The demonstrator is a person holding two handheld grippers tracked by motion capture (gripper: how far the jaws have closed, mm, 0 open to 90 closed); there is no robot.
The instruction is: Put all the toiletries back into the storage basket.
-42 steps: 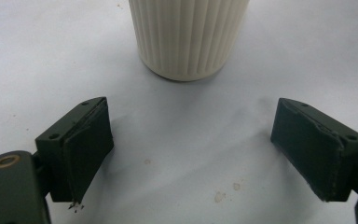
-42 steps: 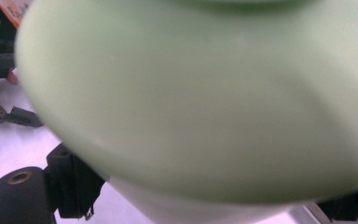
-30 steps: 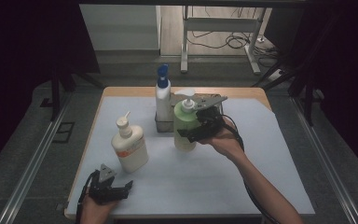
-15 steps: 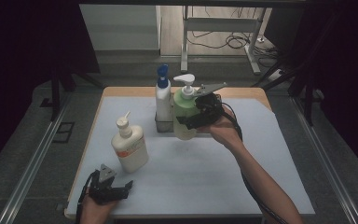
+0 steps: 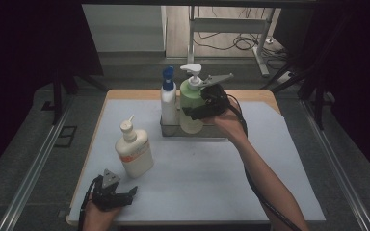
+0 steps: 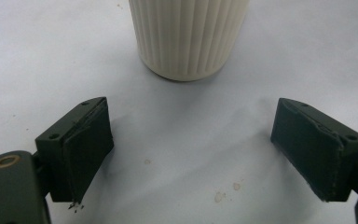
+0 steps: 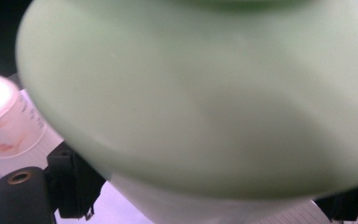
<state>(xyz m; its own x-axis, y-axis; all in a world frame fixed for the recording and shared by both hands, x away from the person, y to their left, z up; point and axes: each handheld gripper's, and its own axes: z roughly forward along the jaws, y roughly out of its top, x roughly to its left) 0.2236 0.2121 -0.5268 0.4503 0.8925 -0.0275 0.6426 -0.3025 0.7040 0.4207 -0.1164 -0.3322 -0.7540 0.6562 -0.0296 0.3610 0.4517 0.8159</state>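
Observation:
A pale green pump bottle sits between the jaws of my right gripper, which is shut on its body from the right. The bottle stands upright with its base at the small grey tray, right beside a white bottle with a blue cap that stands in the tray. I cannot tell whether the green bottle rests in the tray. My left gripper lies open near the front left corner. A cream ribbed bottle stands a short way ahead of its jaws.
A white mat covers the wooden table. The cream bottle also appears beyond the green one in the right gripper view. Metal rails run along both sides of the table, and a cable trails from the right gripper along the forearm.
My right gripper has carried the green bottle up and toward the back of the table, to the tray beside the blue-capped bottle. The left gripper has stayed put.

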